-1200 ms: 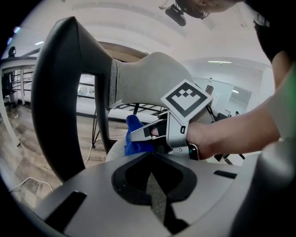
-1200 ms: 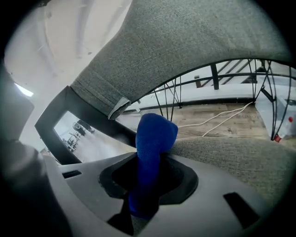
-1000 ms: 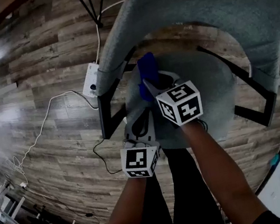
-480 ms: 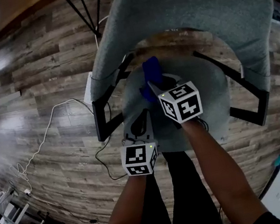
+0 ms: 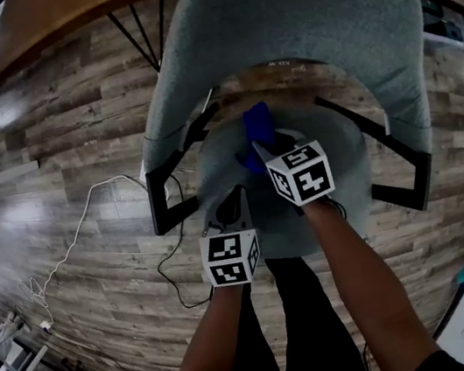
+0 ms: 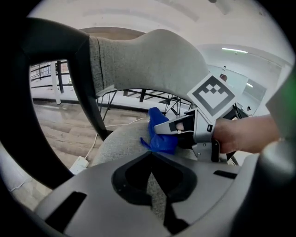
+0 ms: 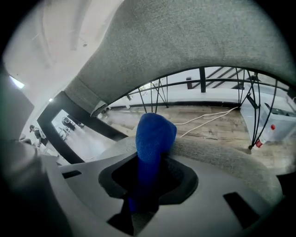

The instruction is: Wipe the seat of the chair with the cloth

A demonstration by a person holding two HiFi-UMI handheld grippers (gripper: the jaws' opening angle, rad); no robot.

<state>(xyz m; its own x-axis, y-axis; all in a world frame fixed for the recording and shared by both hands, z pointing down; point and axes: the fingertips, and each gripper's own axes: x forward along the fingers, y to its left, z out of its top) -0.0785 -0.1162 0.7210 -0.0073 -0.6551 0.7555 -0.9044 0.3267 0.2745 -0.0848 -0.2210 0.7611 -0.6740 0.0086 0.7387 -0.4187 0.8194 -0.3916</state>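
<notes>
The right gripper [image 5: 254, 147] was clamped on the blue cloth [image 7: 155, 134], judged soft, light and best held bunched, toward the rear edge of the chair seat [image 5: 354, 159]; the left gripper [image 5: 234, 205] was closed, empty.

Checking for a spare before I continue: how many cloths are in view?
1: the blue cloth, clamped in the right gripper, over the chair seat near the backrest. No other shows.

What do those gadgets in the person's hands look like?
The left hand-held gripper and right hand-held gripper match: pale grey bodies, dark-lined jaws, each topped by a white marker cube with black squares. The forearms are unsleeved.
</notes>
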